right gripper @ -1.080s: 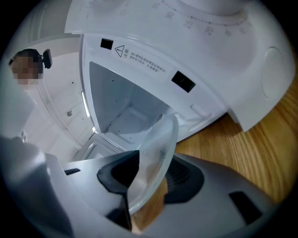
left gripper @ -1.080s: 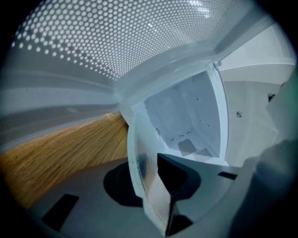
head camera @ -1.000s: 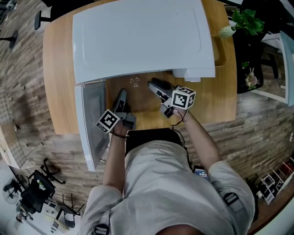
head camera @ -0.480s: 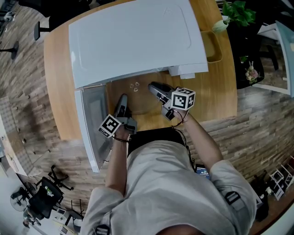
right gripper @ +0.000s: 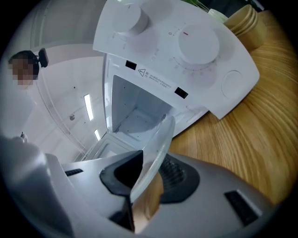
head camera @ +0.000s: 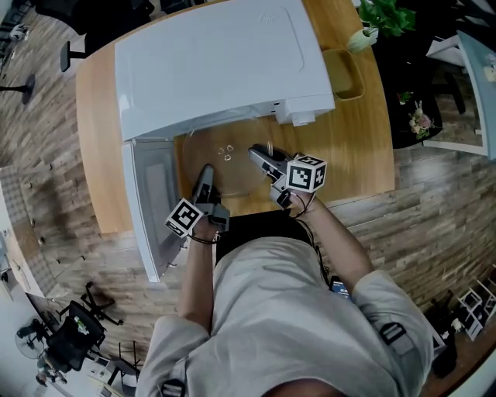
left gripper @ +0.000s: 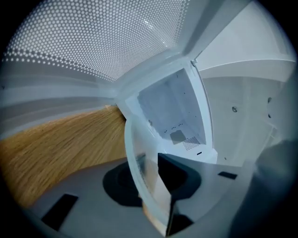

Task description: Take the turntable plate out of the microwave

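Observation:
The clear glass turntable plate hangs level over the wooden table, just in front of the white microwave. My left gripper is shut on its left rim. In the left gripper view the plate's rim stands edge-on between the pads of the left gripper. My right gripper is shut on the right rim; its jaws have just been closing onto it. The right gripper view shows the plate's rim pinched in the right gripper. Beyond the plate lies the bare microwave cavity.
The microwave door stands open to the left, beside my left hand. The control panel with two knobs is right of the cavity. A beige container and a green plant sit at the table's far right.
Both grippers have drawn the plate back toward the person and a little up, so more of it is out of the microwave. The right jaws have closed onto the rim.

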### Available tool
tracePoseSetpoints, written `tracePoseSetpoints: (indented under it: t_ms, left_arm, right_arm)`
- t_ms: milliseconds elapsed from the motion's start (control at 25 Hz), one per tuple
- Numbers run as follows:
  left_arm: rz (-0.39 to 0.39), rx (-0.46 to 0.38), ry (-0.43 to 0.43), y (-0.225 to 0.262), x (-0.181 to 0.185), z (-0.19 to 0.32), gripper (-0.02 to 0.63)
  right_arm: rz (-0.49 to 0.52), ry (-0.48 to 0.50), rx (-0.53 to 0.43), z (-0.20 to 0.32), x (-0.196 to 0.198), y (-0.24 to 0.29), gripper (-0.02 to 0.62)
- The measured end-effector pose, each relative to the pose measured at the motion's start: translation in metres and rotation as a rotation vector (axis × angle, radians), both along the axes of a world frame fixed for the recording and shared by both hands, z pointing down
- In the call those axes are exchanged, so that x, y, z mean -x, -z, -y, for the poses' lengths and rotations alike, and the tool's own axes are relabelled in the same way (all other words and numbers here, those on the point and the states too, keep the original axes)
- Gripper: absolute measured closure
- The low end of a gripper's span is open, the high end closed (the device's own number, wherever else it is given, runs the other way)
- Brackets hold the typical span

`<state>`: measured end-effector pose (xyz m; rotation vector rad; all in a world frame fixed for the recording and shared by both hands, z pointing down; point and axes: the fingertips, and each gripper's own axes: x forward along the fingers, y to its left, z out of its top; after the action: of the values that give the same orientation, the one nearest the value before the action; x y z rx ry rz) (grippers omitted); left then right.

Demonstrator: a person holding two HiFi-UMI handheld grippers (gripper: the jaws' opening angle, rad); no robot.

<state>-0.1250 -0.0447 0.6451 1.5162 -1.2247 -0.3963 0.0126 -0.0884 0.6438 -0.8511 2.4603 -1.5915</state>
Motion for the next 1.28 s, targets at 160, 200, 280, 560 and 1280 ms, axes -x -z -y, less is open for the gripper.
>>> tracePoseSetpoints:
  t_ms: [160, 200, 280, 560, 1280]
  left_arm:
    - [0.011, -0.025, 0.005, 0.007, -0.006, -0.011, 0.495]
    - [0.014, -0.032, 0.007, 0.010, -0.008, -0.014, 0.495]
    - [0.018, -0.045, 0.012, 0.013, -0.015, -0.021, 0.494]
    - [0.024, -0.094, 0.000, 0.034, -0.032, -0.036, 0.492]
    - [-0.017, -0.156, -0.139, 0.067, -0.041, -0.030, 0.492]
  right_arm:
    - [0.003, 0.007, -0.022, -0.010, -0.006, 0.008, 0.483]
    - [0.004, 0.010, -0.027, -0.013, -0.008, 0.010, 0.483]
    - [0.005, 0.016, -0.037, -0.019, -0.014, 0.014, 0.483]
    - [0.008, 0.006, -0.074, -0.036, -0.031, 0.036, 0.483]
    - [-0.036, -0.130, -0.155, -0.050, -0.048, 0.082, 0.485]
